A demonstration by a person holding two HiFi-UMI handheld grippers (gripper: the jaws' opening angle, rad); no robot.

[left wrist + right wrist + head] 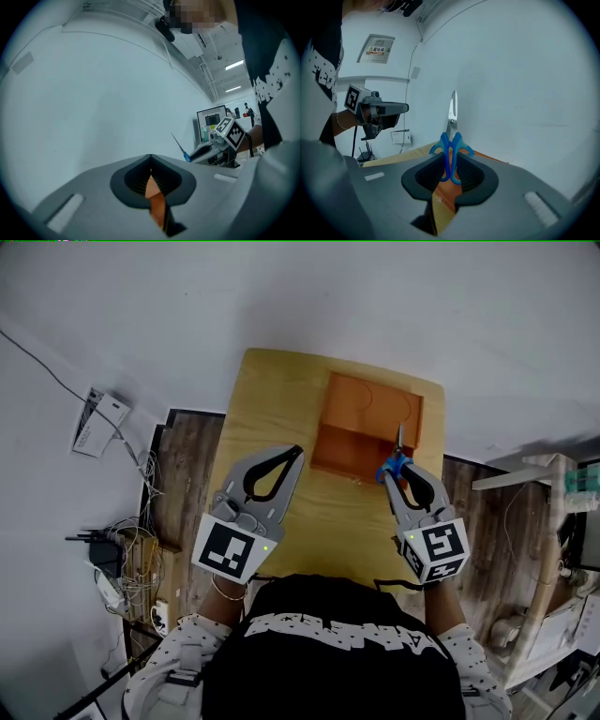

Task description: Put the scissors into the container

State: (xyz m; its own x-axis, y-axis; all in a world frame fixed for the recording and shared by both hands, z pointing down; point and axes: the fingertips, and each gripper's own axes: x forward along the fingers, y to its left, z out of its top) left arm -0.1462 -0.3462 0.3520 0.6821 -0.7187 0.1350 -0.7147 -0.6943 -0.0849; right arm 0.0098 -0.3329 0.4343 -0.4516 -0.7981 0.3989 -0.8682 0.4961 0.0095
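Note:
Blue-handled scissors (pixel 397 463) (pixel 451 140) stand with the steel blades pointing away from me, and my right gripper (pixel 392 472) (pixel 450 157) is shut on their handles. The blades reach over the front right part of the orange container (pixel 370 418), an open box on the wooden table (pixel 272 399). My left gripper (pixel 296 453) (pixel 150 157) hovers over the table left of the container, jaws closed tip to tip with nothing between them. From the left gripper view the scissors (pixel 180 147) show sticking out of the right gripper (pixel 206 151).
The small table stands against a white wall. Cables, a router and a power strip (pixel 111 563) lie on the floor at left, and a white box (pixel 98 418) sits by the wall. A white rack (pixel 548 521) stands at right.

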